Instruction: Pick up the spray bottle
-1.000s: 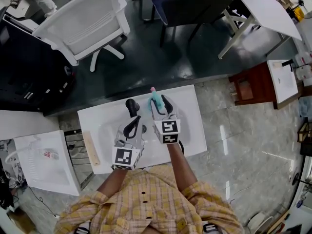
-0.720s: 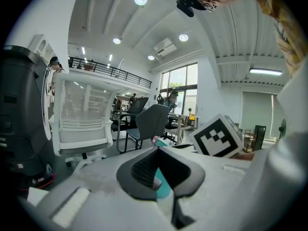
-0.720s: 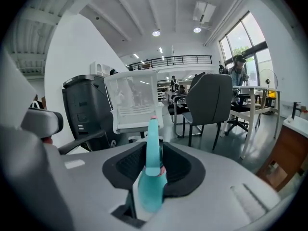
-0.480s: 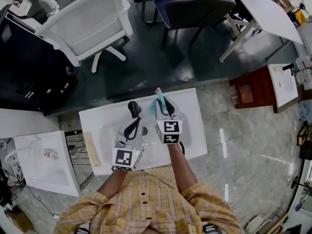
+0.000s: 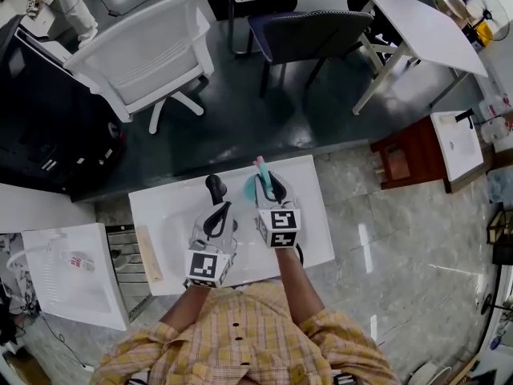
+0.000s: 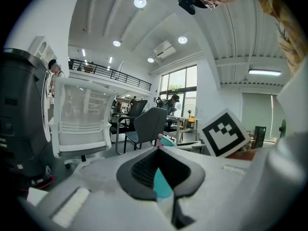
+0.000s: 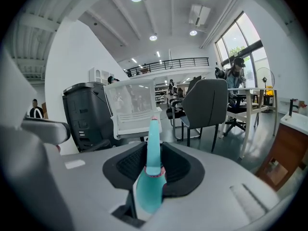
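The spray bottle [image 5: 260, 175] is teal with a pink tip and stands nearly upright above the far edge of the white table [image 5: 160, 207]. My right gripper [image 5: 266, 184] is shut on it, a black pad pressing each side of the body. In the right gripper view the spray bottle [image 7: 150, 186] fills the gap of that gripper [image 7: 154, 146], neck pointing up. My left gripper [image 5: 212, 184] hovers just to the left, shut and holding nothing. The left gripper view has the left gripper [image 6: 158, 150] in front and the bottle's tip [image 6: 163, 139] beyond, to the right.
A wooden strip [image 5: 150, 253] lies off the table's left edge. Beyond the table stand a white mesh chair [image 5: 144, 46] and a dark chair [image 5: 313, 18]. A white folding table [image 5: 417, 18] and a brown cabinet [image 5: 409, 151] are to the right. A black unit [image 5: 40, 111] is at left.
The right gripper's jaws have closed onto the spray bottle, which has come up slightly with them. The left gripper has stayed where it was.
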Motion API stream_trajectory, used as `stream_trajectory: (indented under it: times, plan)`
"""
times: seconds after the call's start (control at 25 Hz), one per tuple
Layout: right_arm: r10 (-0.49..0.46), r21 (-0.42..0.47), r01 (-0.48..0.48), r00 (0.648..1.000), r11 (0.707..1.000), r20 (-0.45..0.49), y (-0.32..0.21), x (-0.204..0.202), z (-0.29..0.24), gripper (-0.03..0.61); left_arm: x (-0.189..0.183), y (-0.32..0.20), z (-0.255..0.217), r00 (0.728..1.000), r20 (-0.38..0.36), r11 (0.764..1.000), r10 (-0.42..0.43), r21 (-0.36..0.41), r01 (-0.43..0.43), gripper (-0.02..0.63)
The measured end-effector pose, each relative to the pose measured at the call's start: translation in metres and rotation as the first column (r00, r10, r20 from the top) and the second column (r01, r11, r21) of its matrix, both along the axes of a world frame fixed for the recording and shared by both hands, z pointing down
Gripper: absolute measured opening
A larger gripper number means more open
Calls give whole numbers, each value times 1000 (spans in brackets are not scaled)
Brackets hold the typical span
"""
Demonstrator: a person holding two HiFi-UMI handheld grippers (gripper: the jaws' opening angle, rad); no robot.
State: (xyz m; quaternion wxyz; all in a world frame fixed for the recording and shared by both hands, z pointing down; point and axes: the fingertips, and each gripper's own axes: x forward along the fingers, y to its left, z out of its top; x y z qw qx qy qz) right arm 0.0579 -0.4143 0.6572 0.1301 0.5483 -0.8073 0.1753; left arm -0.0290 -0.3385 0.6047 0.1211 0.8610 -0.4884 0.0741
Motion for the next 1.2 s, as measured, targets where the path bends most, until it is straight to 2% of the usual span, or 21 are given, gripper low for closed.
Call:
stream_trajectory:
  times: [0.76, 1.2]
  plan:
    - [-6, 98, 0, 998, 995, 57, 40, 49, -82, 101, 28, 27, -56, 999, -25, 997, -38, 71, 40, 0]
    - [-19, 152, 7, 997, 988, 74, 57, 49, -121, 101, 26, 29, -83, 998, -37, 993, -41, 112, 45, 0]
